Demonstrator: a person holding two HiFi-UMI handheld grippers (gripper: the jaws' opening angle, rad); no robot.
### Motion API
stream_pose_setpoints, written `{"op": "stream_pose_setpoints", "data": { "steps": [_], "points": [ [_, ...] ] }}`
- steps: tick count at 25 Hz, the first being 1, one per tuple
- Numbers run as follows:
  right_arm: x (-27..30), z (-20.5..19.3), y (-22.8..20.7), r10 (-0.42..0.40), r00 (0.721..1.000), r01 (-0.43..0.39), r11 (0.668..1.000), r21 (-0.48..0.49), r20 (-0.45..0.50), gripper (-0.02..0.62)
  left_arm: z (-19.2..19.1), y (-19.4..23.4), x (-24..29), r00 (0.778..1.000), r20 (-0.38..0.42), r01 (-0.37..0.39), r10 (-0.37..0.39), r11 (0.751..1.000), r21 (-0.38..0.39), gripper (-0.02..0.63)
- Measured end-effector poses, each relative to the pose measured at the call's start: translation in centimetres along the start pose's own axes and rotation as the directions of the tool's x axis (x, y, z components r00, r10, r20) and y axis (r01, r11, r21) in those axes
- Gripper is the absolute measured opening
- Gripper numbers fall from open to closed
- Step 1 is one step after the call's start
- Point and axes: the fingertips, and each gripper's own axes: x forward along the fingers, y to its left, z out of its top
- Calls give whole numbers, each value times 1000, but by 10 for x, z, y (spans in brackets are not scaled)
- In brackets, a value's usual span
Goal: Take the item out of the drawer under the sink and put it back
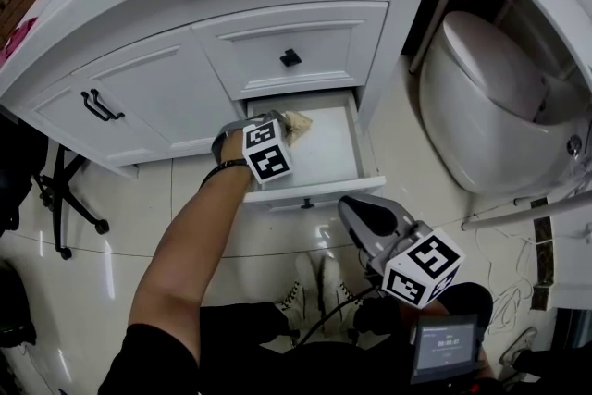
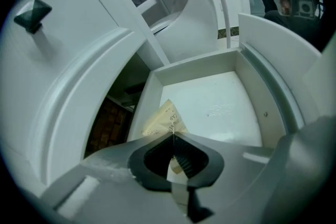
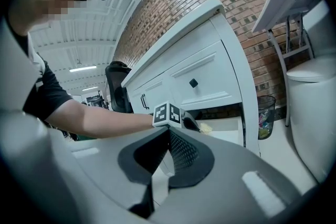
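Drawer (image 1: 328, 153) under the sink stands pulled out. My left gripper (image 2: 172, 136) is pinched tight on the yellow packet (image 2: 161, 119) at its back left corner. My right gripper (image 3: 168, 131) hangs back, closed on nothing. This looks like the pick-up; next I lift the packet clear of the drawer walls.

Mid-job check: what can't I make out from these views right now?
- The packet: print too small to read in the left gripper view; lower part hidden by the fingers of the left gripper, shut on it.
- Head view: the left gripper covers part of the packet.
- Right gripper view: low angle shows little inside the drawer.
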Motion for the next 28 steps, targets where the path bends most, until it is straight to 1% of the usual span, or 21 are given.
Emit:
{"op": "stream_pose_setpoints", "data": {
  "steps": [2,6,12,15,20,23,25,28],
  "points": [
    [-2,3,3,-2,1000,2,1000,-4,8,8,8,4,-12,1000,25,-15,15,1000,0,6],
    [-6,10,10,-3,1000,3,1000,-17,23,8,21,10,-39,996,78,-41,42,999,-25,6],
    [-16,17,18,-12,999,13,1000,-26,40,8,22,6,-73,991,111,-73,81,995,-72,6],
    [-20,23,25,-15,999,17,999,-40,50,8,32,4,-98,981,165,-81,99,991,-110,6],
    [-27,30,37,-14,998,18,998,-62,65,8,44,2,-144,955,240,-137,174,977,-166,6],
    [-32,33,45,-12,998,17,997,-72,68,8,50,-2,-171,935,294,-139,200,966,-218,6],
    [-34,33,51,-8,997,14,997,-80,70,8,52,-7,-191,917,332,-138,222,956,-258,6],
    [-36,34,58,-2,997,9,996,-89,73,8,55,-16,-220,880,397,-127,261,934,-333,8]
  ]
}}
